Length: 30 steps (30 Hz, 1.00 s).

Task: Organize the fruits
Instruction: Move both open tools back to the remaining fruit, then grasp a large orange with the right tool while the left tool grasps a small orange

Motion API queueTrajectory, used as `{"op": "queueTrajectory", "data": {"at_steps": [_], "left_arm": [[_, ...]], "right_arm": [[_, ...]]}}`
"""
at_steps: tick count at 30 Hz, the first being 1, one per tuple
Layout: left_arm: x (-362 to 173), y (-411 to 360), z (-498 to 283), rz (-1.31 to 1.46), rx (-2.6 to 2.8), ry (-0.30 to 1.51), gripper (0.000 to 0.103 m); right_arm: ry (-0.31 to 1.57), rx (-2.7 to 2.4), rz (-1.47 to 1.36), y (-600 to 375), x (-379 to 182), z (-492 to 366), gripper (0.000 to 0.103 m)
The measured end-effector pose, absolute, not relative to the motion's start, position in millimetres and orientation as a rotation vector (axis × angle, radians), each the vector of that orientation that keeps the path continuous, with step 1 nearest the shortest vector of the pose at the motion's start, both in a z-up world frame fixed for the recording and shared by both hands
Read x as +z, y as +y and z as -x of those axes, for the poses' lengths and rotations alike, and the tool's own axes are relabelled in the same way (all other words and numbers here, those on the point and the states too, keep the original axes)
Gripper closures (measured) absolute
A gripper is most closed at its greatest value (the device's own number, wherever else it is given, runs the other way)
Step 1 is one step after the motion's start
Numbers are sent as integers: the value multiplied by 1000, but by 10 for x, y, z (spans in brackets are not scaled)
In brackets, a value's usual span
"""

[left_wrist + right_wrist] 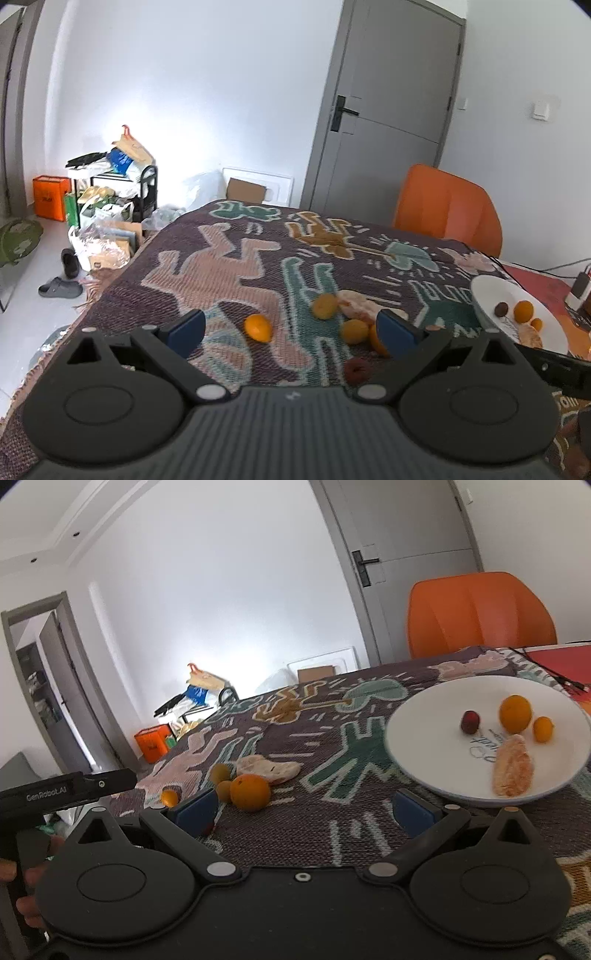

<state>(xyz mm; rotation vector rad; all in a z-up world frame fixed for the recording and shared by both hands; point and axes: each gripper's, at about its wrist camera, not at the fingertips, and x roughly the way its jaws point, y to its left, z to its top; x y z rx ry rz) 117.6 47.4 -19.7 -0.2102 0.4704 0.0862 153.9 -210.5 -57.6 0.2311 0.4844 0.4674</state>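
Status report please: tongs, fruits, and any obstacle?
Both tongs open, empty: left tongs, right tongs. Four fruits on white plate; others loose on patterned cloth, large orange nearest. Nothing blocking.

The desk [229, 258] wears a woven cloth [314, 782] of dark purple-brown, patterned with outlined figures in pink, teal green, mustard and pale blue, with white dashes. The plate [417, 738] is white with dark script lettering at its centre. On it lie an orange fruit [515, 713], a smaller orange one [542, 729], a dark red one [470, 722] and a pale orange peeled segment [513, 771]. Loose fruits on the cloth are orange [250, 792] and yellow-orange [324, 305]. Each claw [291, 332] is black with blue pads [186, 329]. The chair [480, 614] is bright orange; the door [391, 110] is grey, the wall [192, 92] white.
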Motion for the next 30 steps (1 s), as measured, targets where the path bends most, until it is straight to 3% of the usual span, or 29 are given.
{"op": "queueTrajectory", "data": {"at_steps": [4, 7, 18, 30], "left_arm": [[-245, 563, -1225, 223, 116, 490, 7], [-281, 616, -1267, 241, 120, 496, 10], [-435, 688, -1469, 284, 95, 546, 42], [-577, 773, -1670, 314, 85, 590, 59]], "right_arm": [[496, 492, -217, -1996, -575, -1587, 2], [513, 505, -211, -1919, -580, -1644, 10], [579, 514, -183, -1701, -664, -1853, 38], [622, 530, -147, -1454, -716, -2047, 45]]}}
